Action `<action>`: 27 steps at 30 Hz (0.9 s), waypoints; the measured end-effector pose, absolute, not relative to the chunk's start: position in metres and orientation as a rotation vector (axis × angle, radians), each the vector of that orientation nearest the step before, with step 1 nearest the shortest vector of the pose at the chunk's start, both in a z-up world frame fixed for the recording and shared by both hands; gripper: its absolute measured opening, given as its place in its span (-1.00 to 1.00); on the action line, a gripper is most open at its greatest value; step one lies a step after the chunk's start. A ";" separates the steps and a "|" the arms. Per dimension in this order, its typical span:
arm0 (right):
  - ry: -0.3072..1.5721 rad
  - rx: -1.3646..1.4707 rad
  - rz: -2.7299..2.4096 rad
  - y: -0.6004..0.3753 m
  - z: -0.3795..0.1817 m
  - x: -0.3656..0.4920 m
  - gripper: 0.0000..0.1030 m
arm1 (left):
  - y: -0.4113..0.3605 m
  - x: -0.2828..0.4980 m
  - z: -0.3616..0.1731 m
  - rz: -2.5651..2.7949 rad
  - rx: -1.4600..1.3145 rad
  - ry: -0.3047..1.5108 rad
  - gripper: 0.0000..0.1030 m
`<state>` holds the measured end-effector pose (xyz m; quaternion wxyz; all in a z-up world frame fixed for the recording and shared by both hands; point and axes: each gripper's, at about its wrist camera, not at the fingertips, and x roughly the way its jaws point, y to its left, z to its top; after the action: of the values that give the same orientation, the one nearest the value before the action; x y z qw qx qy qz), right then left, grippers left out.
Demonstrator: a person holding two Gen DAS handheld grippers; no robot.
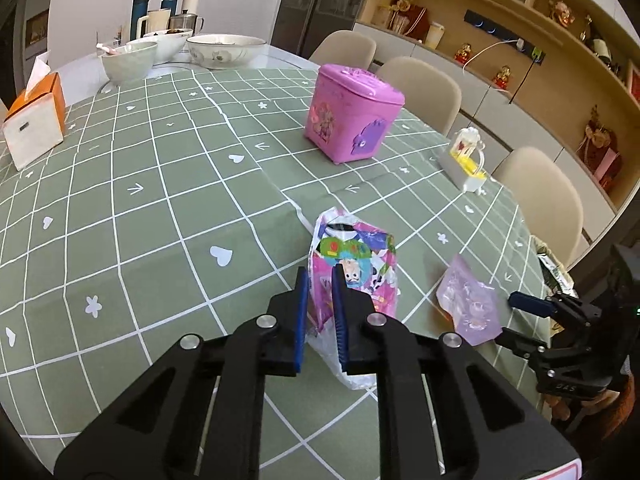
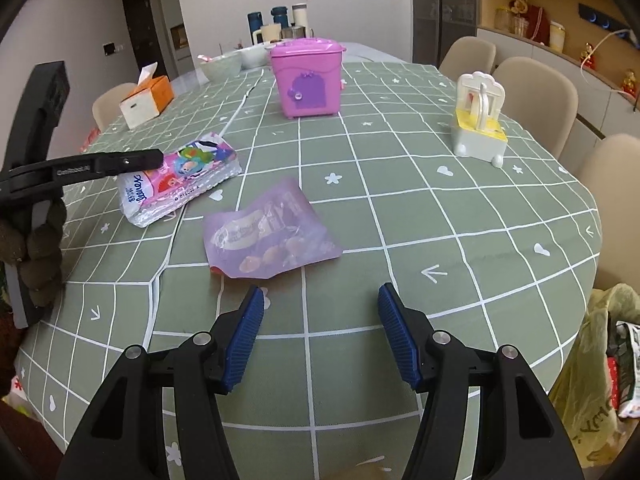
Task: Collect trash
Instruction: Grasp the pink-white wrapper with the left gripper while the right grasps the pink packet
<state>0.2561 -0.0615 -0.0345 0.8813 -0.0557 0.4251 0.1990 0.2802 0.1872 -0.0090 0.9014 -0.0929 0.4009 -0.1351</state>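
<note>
A colourful cartoon-printed tissue pack [image 1: 356, 256] lies on the green checked tablecloth, and my left gripper [image 1: 320, 276] is shut on its near end, blue pads pressing the wrapper. In the right wrist view the same pack [image 2: 188, 176] sits at the left with the left gripper [image 2: 158, 159] on it. A flat purple pouch [image 2: 272, 232] lies just beyond my right gripper [image 2: 321, 292], which hangs open above the cloth with nothing between its fingers. The left wrist view shows that pouch [image 1: 468, 304] right of the pack, with the right gripper [image 1: 518, 320] at its right edge.
A pink lidded toy bin [image 2: 306, 76] stands mid-table, a white-and-yellow toy [image 2: 478, 124] to the right. An orange tissue box [image 1: 36, 120] and bowls [image 1: 128, 58] sit at the far end. Beige chairs [image 2: 536, 92] line the right side. A yellowish plastic bag [image 2: 592, 360] hangs off the table's right edge.
</note>
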 end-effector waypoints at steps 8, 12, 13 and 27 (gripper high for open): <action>0.905 -0.045 0.478 -0.042 -0.027 0.254 0.09 | 0.197 0.281 -0.012 -0.301 -0.253 0.853 -0.72; 0.923 0.062 0.428 -0.031 -0.032 0.269 0.09 | 0.213 0.282 -0.008 -0.250 -0.302 0.842 -0.50; 0.920 0.075 0.424 -0.030 -0.032 0.272 0.09 | 0.216 0.281 -0.008 -0.245 -0.306 0.840 -0.47; 0.845 -0.017 0.457 -0.016 -0.016 0.284 -0.92 | 0.224 0.278 -0.007 -0.265 -0.337 0.862 -0.21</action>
<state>0.2844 -0.0156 -0.0156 0.8868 -0.0083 0.4065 0.2198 0.2777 0.2236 -0.0065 0.8864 -0.1620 0.4143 -0.1277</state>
